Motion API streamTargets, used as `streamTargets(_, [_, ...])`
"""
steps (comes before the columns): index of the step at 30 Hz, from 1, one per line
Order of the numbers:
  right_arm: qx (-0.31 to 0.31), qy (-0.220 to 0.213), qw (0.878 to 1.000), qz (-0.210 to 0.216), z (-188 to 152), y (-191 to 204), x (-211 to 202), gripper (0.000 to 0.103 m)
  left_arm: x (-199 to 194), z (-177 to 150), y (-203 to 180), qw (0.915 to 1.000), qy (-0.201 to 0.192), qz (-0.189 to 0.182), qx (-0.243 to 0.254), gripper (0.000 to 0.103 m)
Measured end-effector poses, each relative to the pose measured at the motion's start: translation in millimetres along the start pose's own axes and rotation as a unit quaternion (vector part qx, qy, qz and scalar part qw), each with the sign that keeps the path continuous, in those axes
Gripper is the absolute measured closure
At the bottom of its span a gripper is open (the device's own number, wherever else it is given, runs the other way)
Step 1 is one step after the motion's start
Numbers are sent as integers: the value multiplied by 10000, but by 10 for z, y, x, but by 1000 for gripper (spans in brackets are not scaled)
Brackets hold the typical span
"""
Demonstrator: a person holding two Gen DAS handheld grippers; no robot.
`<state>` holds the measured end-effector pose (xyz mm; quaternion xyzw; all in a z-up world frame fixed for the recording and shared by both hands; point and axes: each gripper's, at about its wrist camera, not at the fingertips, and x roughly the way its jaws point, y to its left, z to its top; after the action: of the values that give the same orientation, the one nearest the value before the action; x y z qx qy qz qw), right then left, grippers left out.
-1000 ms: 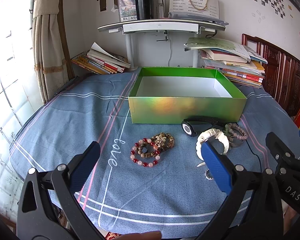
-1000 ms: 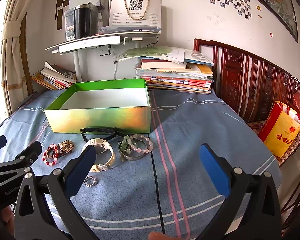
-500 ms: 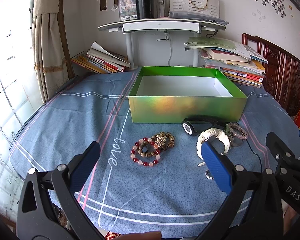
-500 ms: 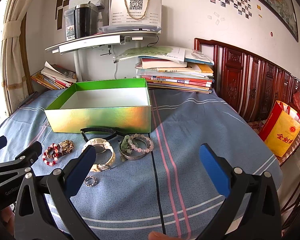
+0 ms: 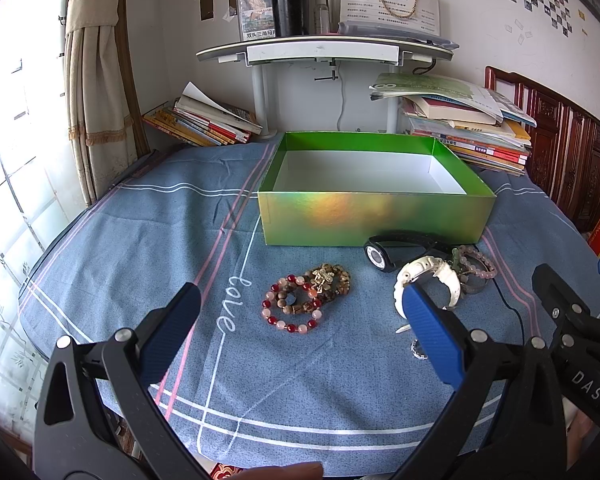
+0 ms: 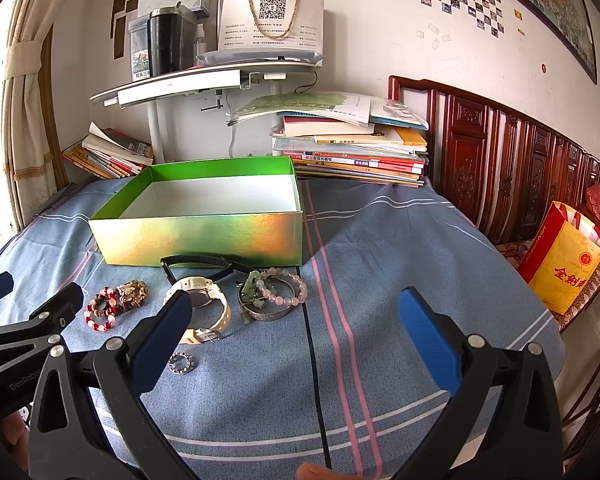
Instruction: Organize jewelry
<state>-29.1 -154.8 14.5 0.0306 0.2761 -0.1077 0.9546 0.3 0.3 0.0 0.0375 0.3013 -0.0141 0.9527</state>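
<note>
Both the left gripper (image 5: pixel 300 328) and right gripper (image 6: pixel 296 324) gape wide, empty. Before the shiny green box (image 5: pixel 376 216) lie a red-and-pink bead bracelet (image 5: pixel 292 308), white watch (image 5: pixel 430 284) and black watch (image 5: pixel 396 248).

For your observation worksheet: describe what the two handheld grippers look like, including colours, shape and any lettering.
Both the left gripper and the right gripper have black, curved plastic arms with silver screws and flat blue finger pads. White lettering shows on them: "DAS" on the right one, "GenRobo" on the left.
</note>
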Motion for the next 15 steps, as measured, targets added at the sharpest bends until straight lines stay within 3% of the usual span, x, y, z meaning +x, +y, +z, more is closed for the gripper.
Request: streamTargets(15, [-2, 20, 10000, 11, -6, 7, 17, 2, 37, -13, 107, 10000, 15, -2, -4, 3])
